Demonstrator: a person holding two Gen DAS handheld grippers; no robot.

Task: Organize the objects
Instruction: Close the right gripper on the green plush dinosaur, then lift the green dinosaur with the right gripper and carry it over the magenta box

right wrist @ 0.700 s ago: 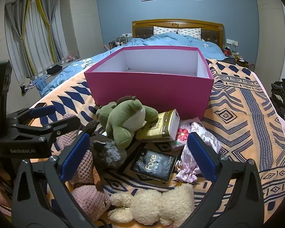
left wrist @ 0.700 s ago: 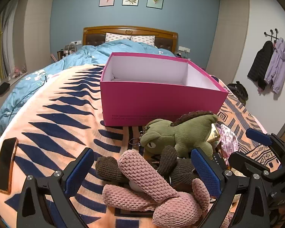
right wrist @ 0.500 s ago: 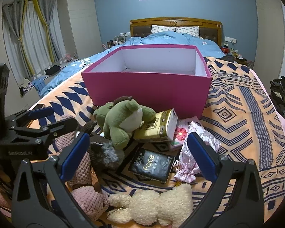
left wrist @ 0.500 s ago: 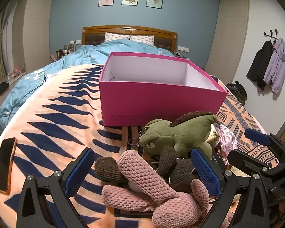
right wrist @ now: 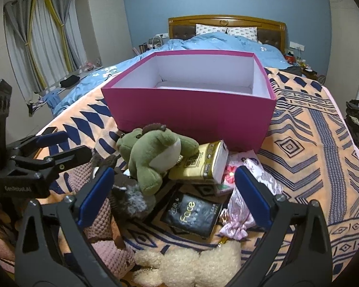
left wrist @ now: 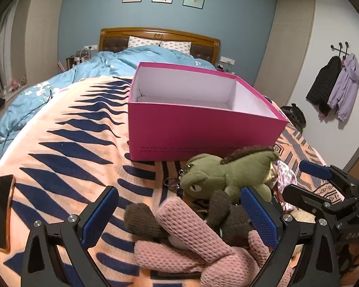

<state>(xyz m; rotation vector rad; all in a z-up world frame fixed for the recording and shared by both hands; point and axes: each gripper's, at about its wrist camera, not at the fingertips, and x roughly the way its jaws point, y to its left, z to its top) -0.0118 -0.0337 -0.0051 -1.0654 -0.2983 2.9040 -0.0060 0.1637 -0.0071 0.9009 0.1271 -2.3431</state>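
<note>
An empty pink box (left wrist: pixel 203 131) (right wrist: pixel 191 110) stands open on the patterned blanket. In front of it lies a pile: a green plush (left wrist: pixel 227 174) (right wrist: pixel 153 153), a pink knitted plush (left wrist: pixel 203 246), a brown plush (left wrist: pixel 225 217), a yellow pack (right wrist: pixel 203 165), a black "Face" packet (right wrist: pixel 191 212), a pink floral pouch (right wrist: pixel 241 205) and a cream plush (right wrist: pixel 191 265). My left gripper (left wrist: pixel 179 215) is open above the pink and brown plush. My right gripper (right wrist: pixel 172 196) is open above the black packet.
A phone (left wrist: pixel 1 210) lies on the blanket at the left edge. A blue duvet (left wrist: pixel 59 91) and headboard (left wrist: pixel 160 35) are behind the box. Coats (left wrist: pixel 335 86) hang on the right wall. Curtains (right wrist: pixel 43 38) are at the left.
Both grippers have risen and edged forward slightly; the box interior shows more. Both stay open and nothing was picked up.
</note>
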